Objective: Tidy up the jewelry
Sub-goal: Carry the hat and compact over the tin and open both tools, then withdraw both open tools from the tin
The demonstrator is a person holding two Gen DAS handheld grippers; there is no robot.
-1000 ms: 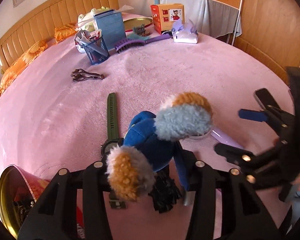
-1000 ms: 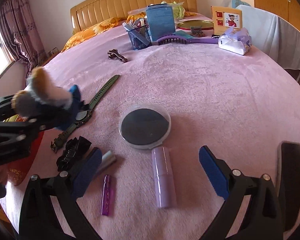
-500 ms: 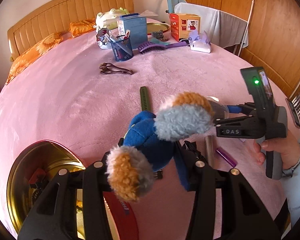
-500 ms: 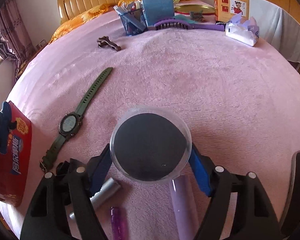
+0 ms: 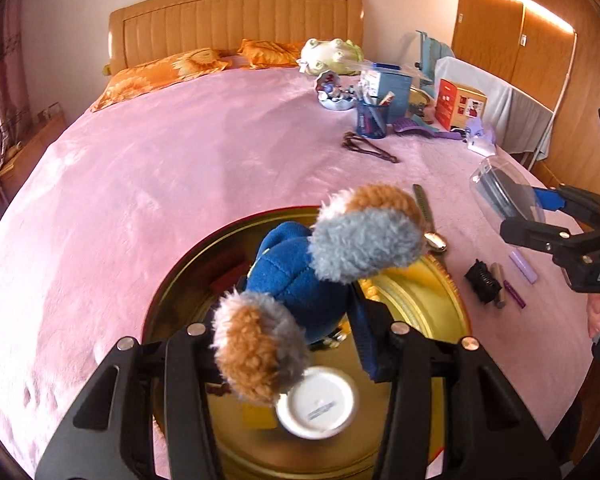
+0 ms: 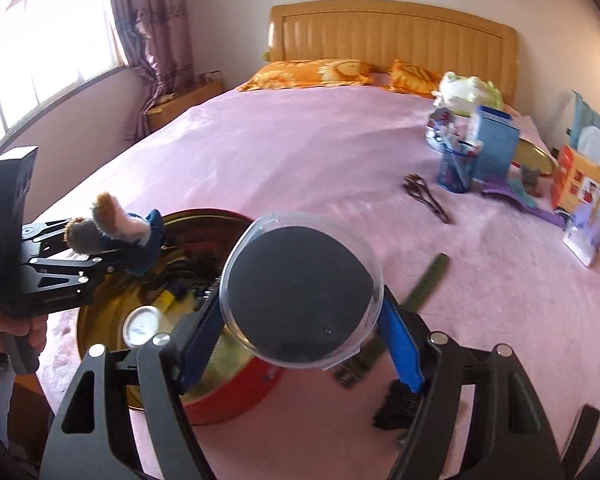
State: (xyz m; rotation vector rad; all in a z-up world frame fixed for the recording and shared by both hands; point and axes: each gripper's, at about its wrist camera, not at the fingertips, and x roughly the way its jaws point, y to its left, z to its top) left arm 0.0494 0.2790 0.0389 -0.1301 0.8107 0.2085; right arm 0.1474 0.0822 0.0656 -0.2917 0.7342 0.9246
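My left gripper is shut on a small plush toy in a blue jacket with tan and grey fur, held over the open round gold tin. The tin holds a white round lid and small items. My right gripper is shut on a clear round case with a dark puff, lifted above the bed beside the tin. The left gripper with the toy shows in the right wrist view. A green watch lies on the pink bedspread behind the case.
A black hair clip, a silver tube and purple tubes lie right of the tin. A brown clip, a blue pen cup, a purple brush, boxes and a second gold tin sit far right.
The left gripper carried the plush toy left until it hangs over the gold tin. The right gripper closed on the clear round case and lifted it off the bedspread toward the tin.
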